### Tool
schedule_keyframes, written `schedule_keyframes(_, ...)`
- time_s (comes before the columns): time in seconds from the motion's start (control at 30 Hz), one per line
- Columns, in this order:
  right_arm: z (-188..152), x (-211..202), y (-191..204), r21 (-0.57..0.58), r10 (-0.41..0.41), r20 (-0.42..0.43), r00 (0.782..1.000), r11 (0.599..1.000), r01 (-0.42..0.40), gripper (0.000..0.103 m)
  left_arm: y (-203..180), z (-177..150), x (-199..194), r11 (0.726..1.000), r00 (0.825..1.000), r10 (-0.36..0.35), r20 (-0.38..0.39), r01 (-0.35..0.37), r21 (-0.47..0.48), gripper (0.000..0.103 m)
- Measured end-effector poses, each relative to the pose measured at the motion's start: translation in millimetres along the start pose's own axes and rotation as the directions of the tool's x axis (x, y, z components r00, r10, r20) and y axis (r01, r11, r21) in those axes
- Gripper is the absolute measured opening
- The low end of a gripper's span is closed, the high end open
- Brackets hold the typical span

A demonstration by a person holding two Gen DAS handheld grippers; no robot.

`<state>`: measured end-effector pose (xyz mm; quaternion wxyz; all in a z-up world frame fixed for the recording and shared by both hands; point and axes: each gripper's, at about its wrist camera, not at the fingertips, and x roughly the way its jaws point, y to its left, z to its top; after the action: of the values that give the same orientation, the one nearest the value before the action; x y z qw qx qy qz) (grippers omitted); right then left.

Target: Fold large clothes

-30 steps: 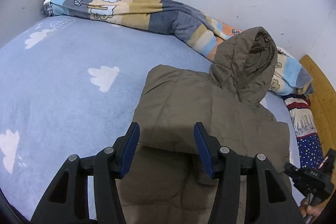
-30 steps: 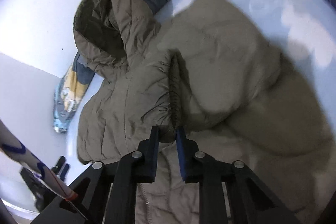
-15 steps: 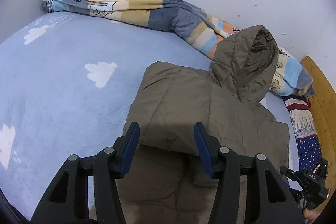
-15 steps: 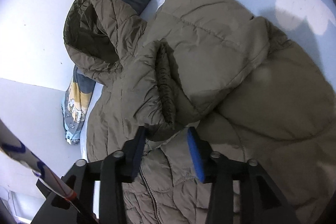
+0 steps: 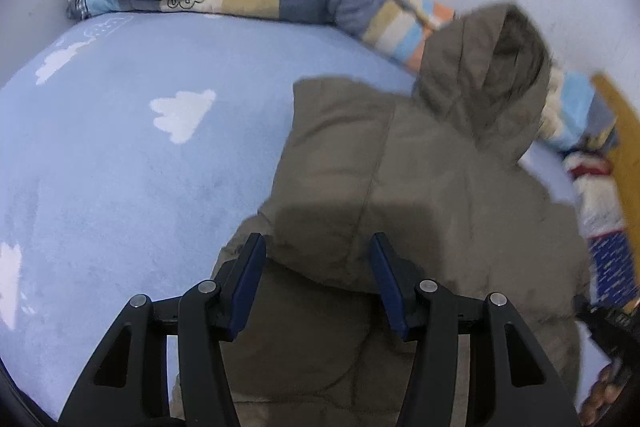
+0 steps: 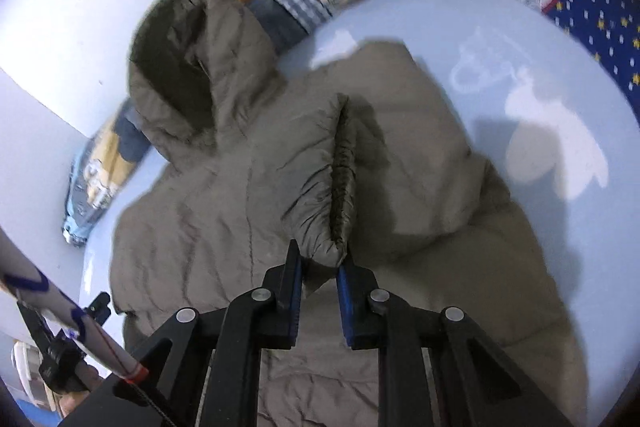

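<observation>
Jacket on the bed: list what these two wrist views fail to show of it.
- Jacket hem: cut off by the bottom edge and hidden behind the left gripper in the left wrist view.
- Front zipper: hidden under the folded sleeves in both views.
- Sleeve cuff tip: hidden between the right gripper fingers.
- Hood lining: dark and motion-blurred, right wrist view.

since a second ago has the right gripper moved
Yes. The right gripper opened, then closed on the cuff again, now pulled back from the hood toward the hem.
</observation>
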<state>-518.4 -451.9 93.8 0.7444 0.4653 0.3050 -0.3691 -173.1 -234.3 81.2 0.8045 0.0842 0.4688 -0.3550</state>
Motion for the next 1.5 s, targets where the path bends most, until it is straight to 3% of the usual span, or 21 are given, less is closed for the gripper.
schedule_keyframes(0.17,-4,16,-6,0.014,-0.026,-0.042,0.999,1.000,0.027,0.022,-7,-7,8,0.996,0.998,0.057,-0.028,-0.055,0.064,0.056)
schedule_keyframes(0.23,-2,11,-7,0.028,-0.032,-0.049,0.998,0.999,0.034,0.030,-7,-5,0,0.995,0.997,0.072,-0.007,-0.071,0.074,0.056)
schedule_keyframes(0.3,-1,1,-8,0.057,-0.039,-0.030,0.999,0.998,0.041,0.032,-12,-1,-17,0.991,0.994,0.090,0.064,-0.096,0.097,0.056)
schedule_keyframes(0.37,-2,-20,-6,0.066,-0.113,0.044,0.993,0.992,0.110,0.032,-23,3,-39,0.983,0.982,0.091,0.163,-0.114,0.142,0.056)
schedule_keyframes(0.43,-1,-44,4,0.029,-0.177,0.170,0.970,0.984,0.175,0.032,-33,2,-52,0.979,0.975,0.064,0.214,-0.103,0.177,0.057)
schedule_keyframes(0.53,1,-52,22,-0.063,-0.096,0.232,0.968,0.992,0.113,0.032,-49,-5,-52,0.973,0.975,0.023,0.221,-0.073,0.219,0.058)
schedule_keyframes(0.7,-8,-21,49,-0.194,-0.046,0.145,0.988,0.978,0.074,0.032,-66,-19,-26,0.949,0.983,0.065,0.169,-0.114,0.295,0.058)
schedule_keyframes(0.83,-14,7,51,-0.256,-0.127,0.103,0.987,0.955,0.150,0.032,-67,-28,-6,0.933,0.985,0.127,0.119,-0.160,0.322,0.063)
schedule_keyframes(1.0,-18,25,39,-0.259,-0.161,0.029,0.987,0.952,0.163,0.032,-72,-33,-11,0.914,0.974,0.158,0.162,-0.207,0.350,0.063)
schedule_keyframes(1.13,-21,19,45,-0.267,-0.170,0.053,0.984,0.947,0.178,0.032,-83,-35,-28,0.904,0.963,0.139,0.231,-0.219,0.367,0.063)
schedule_keyframes(1.3,-25,-2,63,-0.316,-0.167,0.143,0.976,0.926,0.205,0.033,-102,-38,-54,0.890,0.943,0.093,0.321,-0.223,0.399,0.063)
schedule_keyframes(1.5,-29,-7,73,-0.341,-0.137,0.145,0.980,0.923,0.180,0.036,-110,-39,-63,0.886,0.941,0.060,0.333,-0.204,0.416,0.063)
